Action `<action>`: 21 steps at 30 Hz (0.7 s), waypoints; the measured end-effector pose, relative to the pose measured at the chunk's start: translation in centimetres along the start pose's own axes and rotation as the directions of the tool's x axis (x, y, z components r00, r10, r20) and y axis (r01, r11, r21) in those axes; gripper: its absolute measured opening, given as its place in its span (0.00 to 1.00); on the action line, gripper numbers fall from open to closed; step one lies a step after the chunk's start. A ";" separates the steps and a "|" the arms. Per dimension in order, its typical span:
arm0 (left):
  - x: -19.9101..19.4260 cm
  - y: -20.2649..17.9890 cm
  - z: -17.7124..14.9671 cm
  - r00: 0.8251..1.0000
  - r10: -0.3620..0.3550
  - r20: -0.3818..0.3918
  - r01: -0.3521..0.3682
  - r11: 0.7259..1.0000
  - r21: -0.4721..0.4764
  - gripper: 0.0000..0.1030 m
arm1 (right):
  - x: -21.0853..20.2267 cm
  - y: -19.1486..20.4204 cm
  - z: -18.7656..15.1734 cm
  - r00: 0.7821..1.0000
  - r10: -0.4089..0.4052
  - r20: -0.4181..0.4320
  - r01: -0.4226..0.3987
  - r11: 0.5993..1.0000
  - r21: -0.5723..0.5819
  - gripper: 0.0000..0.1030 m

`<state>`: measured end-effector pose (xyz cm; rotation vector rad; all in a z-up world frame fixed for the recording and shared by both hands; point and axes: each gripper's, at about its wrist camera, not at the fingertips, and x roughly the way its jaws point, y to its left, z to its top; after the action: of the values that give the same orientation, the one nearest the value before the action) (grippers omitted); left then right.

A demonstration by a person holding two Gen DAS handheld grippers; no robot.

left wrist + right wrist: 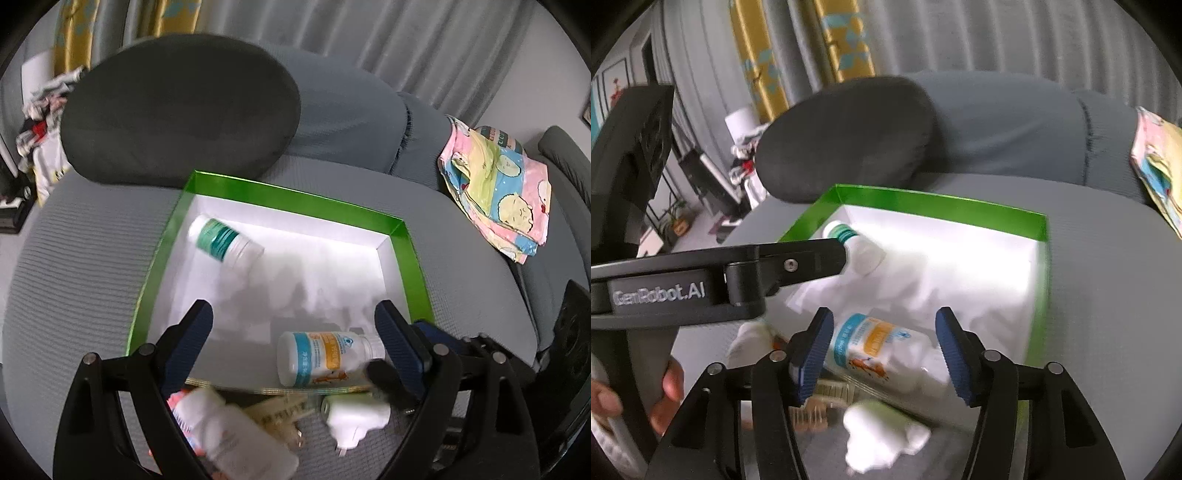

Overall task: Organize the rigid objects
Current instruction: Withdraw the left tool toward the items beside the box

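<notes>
"GenRobot.AI" reads on the left gripper [827, 254], which crosses and partly hides the green-banded bottle [221, 240] in the green box [295, 199]. Its jaws are spread and empty. The right gripper [882, 343], also parted, seems clear of the blue-and-orange labelled bottle [871, 347], whose print is blurred.

Green-rimmed box [413, 258]: floor mostly bare across middle and far right corner. Obstructions inside: green-banded bottle [221, 240] lying at far left corner; orange-labelled bottle [325, 354] lying at near edge. Dark cushion [181, 110] crowds the far left rim. Outside near edge: white plug [354, 413], white bottle [229, 435], close together.
</notes>
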<state>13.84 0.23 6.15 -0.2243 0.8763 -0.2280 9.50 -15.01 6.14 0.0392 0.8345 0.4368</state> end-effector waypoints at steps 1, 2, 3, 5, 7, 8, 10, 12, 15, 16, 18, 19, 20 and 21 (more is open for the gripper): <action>-0.4 -0.1 -0.4 1.000 0.003 0.004 -0.003 1.000 0.005 0.87 | -0.7 -0.2 -0.3 1.000 -0.002 0.007 0.002 1.000 0.008 0.59; -0.8 -0.2 -0.8 1.000 0.007 0.008 -0.007 1.000 0.008 0.87 | -1.3 -0.4 -0.5 1.000 -0.001 0.012 0.001 1.000 0.013 0.60; -1.3 -0.3 -1.3 1.000 0.009 0.013 -0.009 1.000 0.012 0.87 | -1.9 -0.5 -0.8 1.000 0.000 0.015 0.000 1.000 0.018 0.60; -2.3 -0.5 -2.3 1.000 0.010 0.019 -0.011 1.000 0.024 0.87 | -3.0 -0.6 -1.7 1.000 0.005 0.018 -0.005 1.000 0.028 0.60; -2.9 -0.6 -3.1 1.000 0.005 0.015 -0.005 1.000 0.025 0.87 | -3.8 -0.7 -2.4 1.000 0.011 0.014 -0.011 0.999 0.038 0.61; -3.4 -0.4 -3.7 1.000 -0.003 0.014 0.003 1.000 0.019 0.87 | -4.1 -0.8 -2.8 1.000 0.014 0.009 -0.014 0.999 0.043 0.61; -4.0 -0.2 -4.4 1.000 -0.013 0.003 0.013 1.000 0.005 0.89 | -4.7 -0.7 -3.6 1.000 0.018 0.002 -0.018 0.999 0.048 0.61; -4.6 0.3 -5.4 0.999 -0.036 -0.010 0.036 0.999 -0.024 0.96 | -5.2 -0.7 -4.3 1.000 0.015 -0.005 -0.015 0.998 0.055 0.61; -5.8 1.2 -7.1 0.999 -0.046 -0.007 0.045 0.997 -0.059 0.99 | -6.1 -0.8 -5.7 0.999 0.035 -0.016 -0.034 0.997 0.073 0.61; -6.1 1.4 -7.7 0.999 -0.039 -0.010 0.038 0.997 -0.064 0.99 | -6.2 -1.0 -6.2 0.998 0.049 -0.025 -0.047 0.995 0.083 0.61; -6.6 2.1 -9.4 1.000 -0.025 -0.015 0.023 0.997 -0.075 0.99 | -6.5 -1.3 -7.1 0.997 0.073 -0.034 -0.069 0.992 0.105 0.61; -6.9 2.4 -10.0 1.000 -0.021 -0.022 0.019 0.997 -0.076 0.99 | -6.7 -1.4 -7.6 0.996 0.085 -0.038 -0.080 0.990 0.113 0.61; -7.0 2.7 -10.8 0.999 -0.015 -0.028 0.012 0.997 -0.081 0.99 | -6.7 -1.6 -8.1 0.995 0.093 -0.043 -0.087 0.989 0.122 0.61; -7.1 3.2 -11.6 0.999 -0.002 -0.036 -0.001 0.996 -0.091 0.99 | -6.8 -1.7 -8.5 0.994 0.100 -0.047 -0.093 0.987 0.131 0.61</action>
<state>0.78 4.19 3.24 -0.3057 0.9233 -0.1933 -0.08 -20.34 4.83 0.1891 0.9157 0.4763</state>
